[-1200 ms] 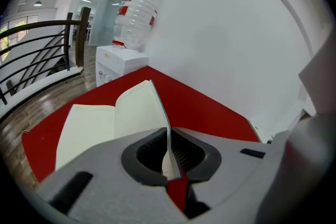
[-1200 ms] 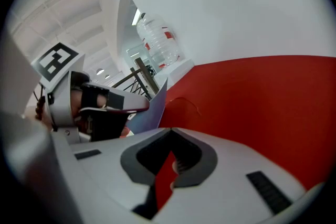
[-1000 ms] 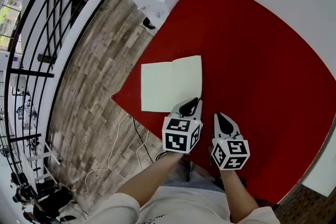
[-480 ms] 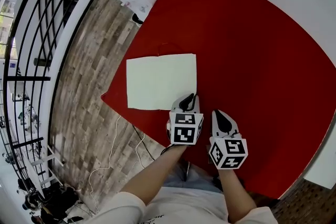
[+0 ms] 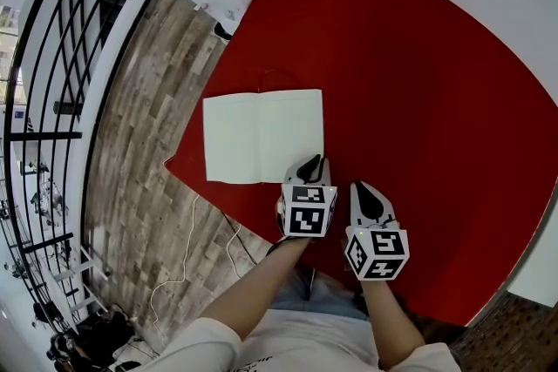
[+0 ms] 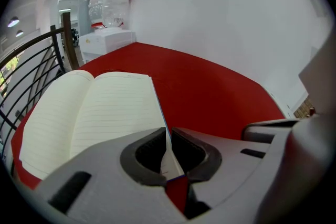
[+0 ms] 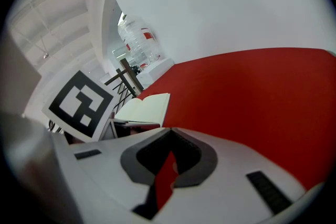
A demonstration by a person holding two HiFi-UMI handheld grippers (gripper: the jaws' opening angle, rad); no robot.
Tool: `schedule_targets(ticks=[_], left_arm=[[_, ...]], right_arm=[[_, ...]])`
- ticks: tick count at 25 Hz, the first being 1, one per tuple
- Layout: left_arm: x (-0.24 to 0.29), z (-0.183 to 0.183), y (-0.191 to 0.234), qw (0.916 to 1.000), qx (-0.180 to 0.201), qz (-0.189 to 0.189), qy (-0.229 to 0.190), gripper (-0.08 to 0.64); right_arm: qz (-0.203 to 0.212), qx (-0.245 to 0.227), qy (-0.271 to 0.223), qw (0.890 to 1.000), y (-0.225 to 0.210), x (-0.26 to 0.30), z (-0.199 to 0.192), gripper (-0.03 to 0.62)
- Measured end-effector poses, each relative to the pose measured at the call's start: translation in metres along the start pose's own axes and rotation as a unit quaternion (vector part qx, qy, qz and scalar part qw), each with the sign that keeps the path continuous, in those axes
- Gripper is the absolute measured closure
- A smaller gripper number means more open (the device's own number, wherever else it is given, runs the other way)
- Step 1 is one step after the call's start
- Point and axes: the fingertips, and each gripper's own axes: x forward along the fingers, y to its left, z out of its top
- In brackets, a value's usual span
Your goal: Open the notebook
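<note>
Risk, left: the notebook (image 5: 261,137) already lies open, pages up. The likely slip is the left tongs (image 5: 312,165) pulling away before they have fully let go, which would drag the right-hand edge up, crease it or flip pages shut.
Risk, right: the right tongs (image 5: 368,198) sit just beside the left pair, and a sideways nudge could knock that pair against the edge.
Left grip: jaws easing apart with the notebook's right edge a thin sheet between them; the pads look to be touching it.
Right grip: jaws together on nothing, with only the red table (image 5: 418,83) showing beneath.
Notebook from left tongs: directly ahead and spreading leftward, its near right corner at the tips.
Notebook from right tongs: ahead and to the left, apart, beyond the left pair.
Progress: judged all but done.
</note>
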Motion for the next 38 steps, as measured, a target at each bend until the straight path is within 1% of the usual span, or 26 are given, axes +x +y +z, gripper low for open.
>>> schedule_targets(ticks=[3,6,8,10,14,17,22,26,31,38], left_arm=[[-0.002,-0.001,-0.004,0.9999,-0.002,-0.012,0.002,0.523],[-0.001,0.000,-0.008,0.9995,-0.012,-0.028,0.004,0.494],[-0.001,-0.001,-0.009,0.9993,-0.018,-0.033,0.004,0.489],[-0.003,-0.002,-0.008,0.9994,-0.019,-0.028,0.003,0.489],[-0.011,-0.001,-0.001,0.9999,-0.011,-0.006,-0.008,0.491],[-0.016,0.005,0.007,0.9996,-0.013,0.008,-0.025,0.552],[-0.025,0.007,0.014,0.9992,-0.017,0.012,-0.035,0.552],[-0.060,0.012,0.022,0.9984,-0.020,0.013,-0.052,0.552],[-0.112,0.021,0.039,0.9958,-0.026,0.015,-0.086,0.554],[-0.206,0.002,0.054,0.9925,-0.058,0.013,-0.107,0.554]], right_arm=[[-0.001,-0.003,-0.001,1.000,0.002,-0.003,0.000,0.586],[-0.002,-0.003,-0.001,1.000,0.003,-0.004,0.000,0.586],[-0.003,-0.003,-0.001,1.000,0.002,-0.005,-0.001,0.586],[-0.003,-0.003,-0.002,1.000,0.003,-0.006,-0.002,0.586],[-0.004,-0.004,-0.003,1.000,0.005,-0.010,0.000,0.586],[-0.003,-0.008,-0.002,1.000,0.006,-0.008,0.000,0.586],[0.005,-0.025,0.001,1.000,0.015,-0.008,-0.002,0.586],[0.014,-0.049,0.000,0.999,0.038,-0.020,0.004,0.586],[0.031,-0.081,0.000,0.996,0.070,-0.025,0.014,0.586],[0.055,-0.120,0.003,0.991,0.133,-0.068,0.034,0.586]])
